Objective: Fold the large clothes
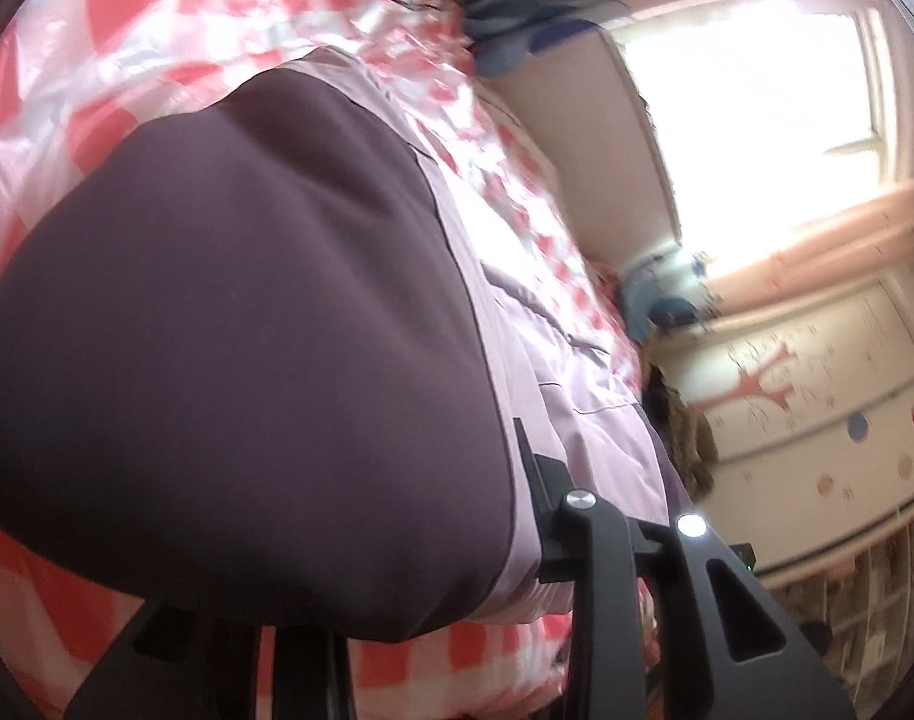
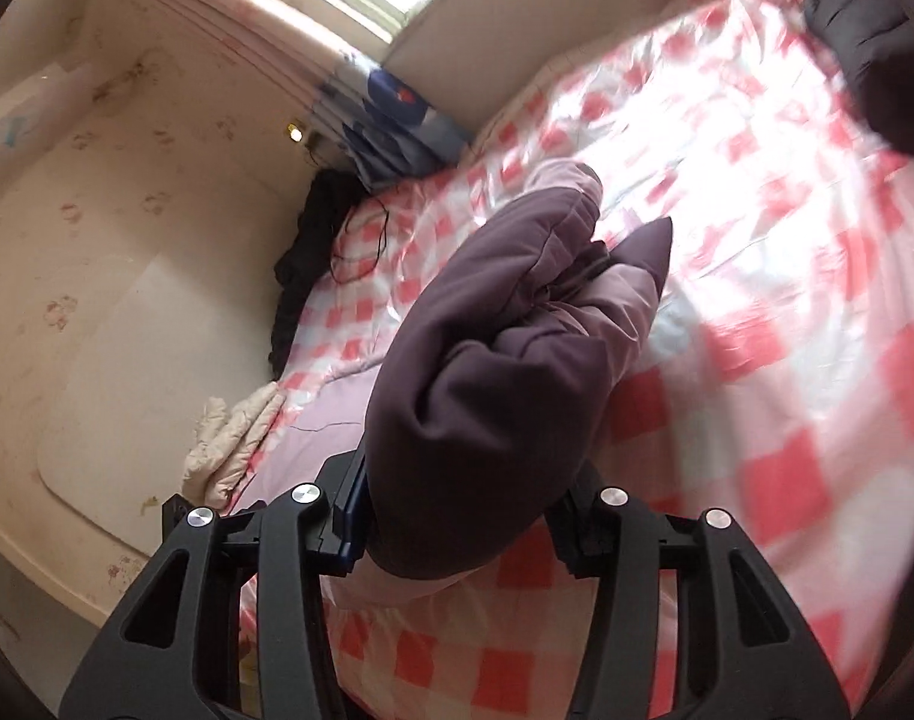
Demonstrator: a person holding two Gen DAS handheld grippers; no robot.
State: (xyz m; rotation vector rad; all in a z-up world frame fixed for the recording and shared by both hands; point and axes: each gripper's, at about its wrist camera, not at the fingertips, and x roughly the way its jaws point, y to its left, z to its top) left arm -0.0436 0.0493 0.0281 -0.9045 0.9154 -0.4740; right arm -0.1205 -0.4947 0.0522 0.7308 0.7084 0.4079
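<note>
A padded jacket, dark purple with pale lilac panels, lies on a bed with a red-and-white checked cover (image 2: 787, 312). In the right wrist view my right gripper (image 2: 457, 516) is shut on a bunched dark purple part of the jacket (image 2: 493, 360) and holds it above the cover. In the left wrist view the jacket (image 1: 247, 330) fills most of the frame, and its bulk hides the left finger. My left gripper (image 1: 457, 540) is shut on the jacket's edge; only its right finger (image 1: 538, 480) shows beside the lilac panel.
The checked cover also shows in the left wrist view (image 1: 97, 36). A dark garment (image 2: 865, 42) lies at the bed's far right. A black cloth and cord (image 2: 313, 240), a blue patterned cloth (image 2: 391, 120) and a cream quilt (image 2: 229, 438) lie by the wall. A bright window (image 1: 757, 120) is ahead.
</note>
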